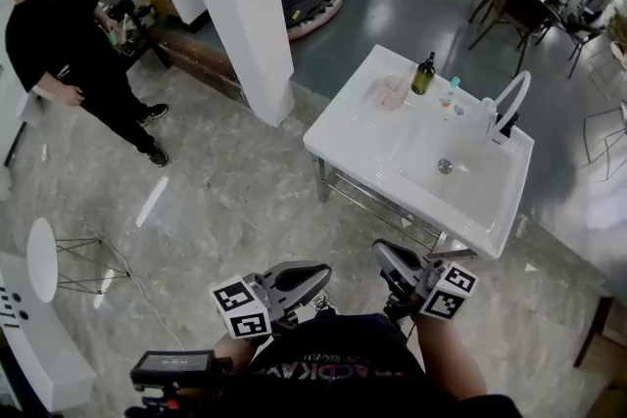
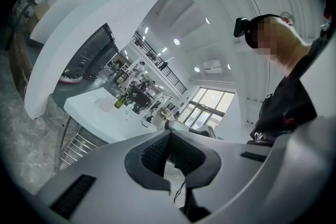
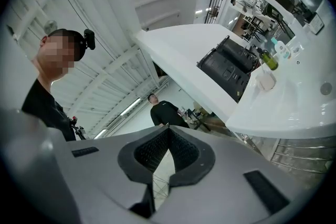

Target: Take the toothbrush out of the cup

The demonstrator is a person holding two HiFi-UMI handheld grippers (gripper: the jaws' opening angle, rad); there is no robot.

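Note:
A pale translucent cup [image 1: 394, 92] stands at the back left corner of a white sink [image 1: 364, 140], a few steps ahead of me. No toothbrush can be made out in it at this distance. My left gripper [image 1: 324, 274] and right gripper [image 1: 379, 250] are held low in front of my body, well short of the sink. Both point level toward it with jaws closed and nothing between them. The left gripper view shows its tips [image 2: 168, 132] meeting, with the cup [image 2: 106, 105] far off. In the right gripper view the tips [image 3: 168, 127] also meet, and the cup [image 3: 266, 80] is at the right.
By the cup stand a dark bottle [image 1: 423, 73], a small bottle [image 1: 452, 94] and a white faucet [image 1: 510, 101]. A white pillar [image 1: 245, 5] rises left of the sink. A person in black [image 1: 69, 39] stands far left. Chairs and tables [image 1: 519, 0] fill the back right.

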